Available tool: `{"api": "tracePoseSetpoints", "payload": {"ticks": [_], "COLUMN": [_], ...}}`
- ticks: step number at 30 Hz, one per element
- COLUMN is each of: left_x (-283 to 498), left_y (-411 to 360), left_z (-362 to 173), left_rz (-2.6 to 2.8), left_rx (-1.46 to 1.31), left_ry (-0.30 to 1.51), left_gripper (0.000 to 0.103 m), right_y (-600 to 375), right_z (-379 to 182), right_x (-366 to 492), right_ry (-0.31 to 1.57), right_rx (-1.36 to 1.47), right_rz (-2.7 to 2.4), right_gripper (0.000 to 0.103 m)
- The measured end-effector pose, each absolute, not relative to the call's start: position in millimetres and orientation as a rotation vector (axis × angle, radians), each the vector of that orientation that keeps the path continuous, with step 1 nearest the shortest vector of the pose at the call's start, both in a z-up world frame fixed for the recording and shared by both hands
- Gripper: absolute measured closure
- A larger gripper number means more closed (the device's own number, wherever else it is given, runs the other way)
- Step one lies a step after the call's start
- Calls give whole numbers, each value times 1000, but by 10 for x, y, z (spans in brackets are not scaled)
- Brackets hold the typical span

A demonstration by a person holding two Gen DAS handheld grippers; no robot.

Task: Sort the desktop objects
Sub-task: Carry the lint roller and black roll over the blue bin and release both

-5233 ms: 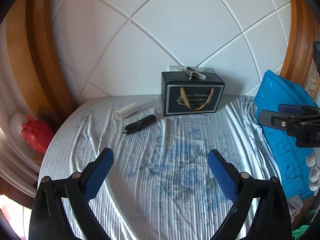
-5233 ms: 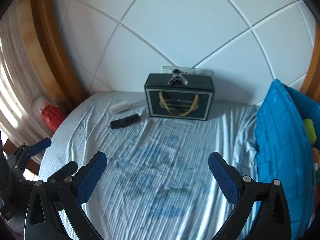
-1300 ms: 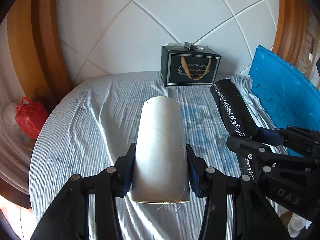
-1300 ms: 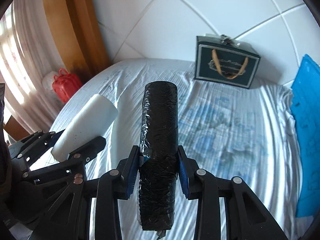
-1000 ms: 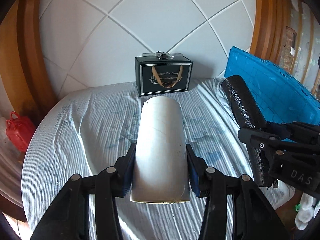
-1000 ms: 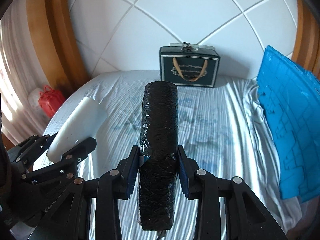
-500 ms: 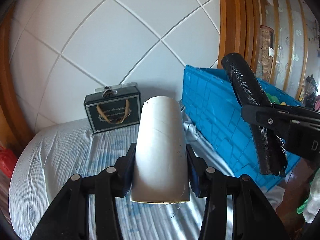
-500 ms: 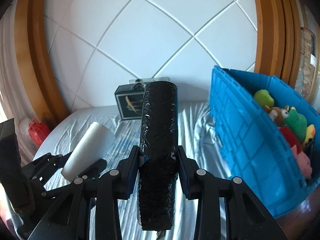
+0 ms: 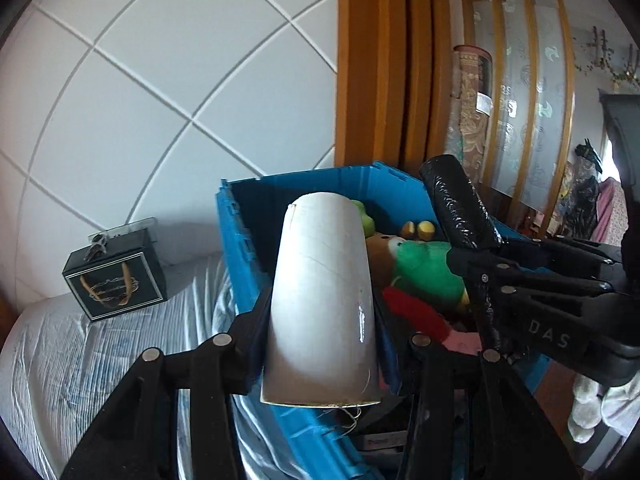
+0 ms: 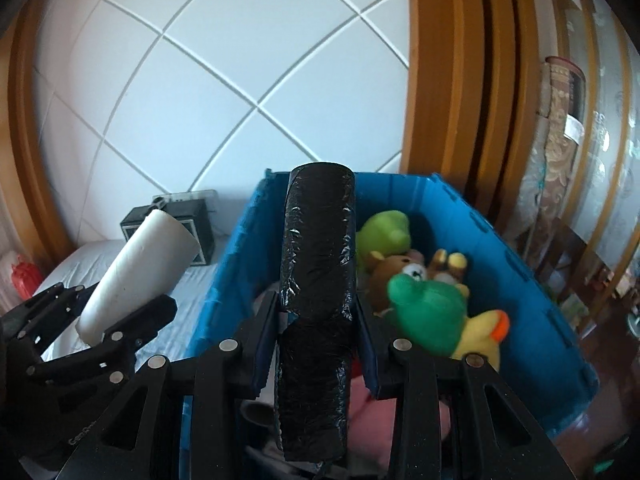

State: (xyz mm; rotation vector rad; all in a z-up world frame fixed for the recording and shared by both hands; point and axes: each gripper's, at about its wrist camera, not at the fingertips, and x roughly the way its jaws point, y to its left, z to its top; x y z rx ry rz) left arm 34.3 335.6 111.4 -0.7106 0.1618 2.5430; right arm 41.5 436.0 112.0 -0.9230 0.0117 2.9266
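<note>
Fingers stay clamped on white roll (image 9: 322,304) and black roll (image 10: 318,300), now over blue crate (image 10: 532,308)

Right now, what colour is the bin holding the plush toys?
Bright blue: the bin shows best in the right wrist view, with plush toys inside.

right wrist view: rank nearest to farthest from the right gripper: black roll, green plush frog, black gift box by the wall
1. black roll: clamped in the right gripper jaws, centre.
2. green plush frog: just ahead to the right, inside the blue bin.
3. black gift box: far left, by the tiled wall, partly behind the white tube.
</note>
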Motion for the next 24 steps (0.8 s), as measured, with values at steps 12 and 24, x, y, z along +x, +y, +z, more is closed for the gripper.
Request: {"api": "tracePoseSetpoints", "payload": {"ticks": [12, 24], "left_x": [316, 251], "left_y": [4221, 4207], "left_z": [629, 641], "left_rz": [2453, 2486], "left_rx": [-926, -942], "left_ry": [302, 331], "left_gripper": [58, 42], "right_y": [5238, 5484], "right_z": [534, 266], "right_x": [466, 369], "right_ry": [9, -49], "right_rx": [-1088, -1206], "right_rz": [2766, 2678], "right_gripper": [67, 67]}}
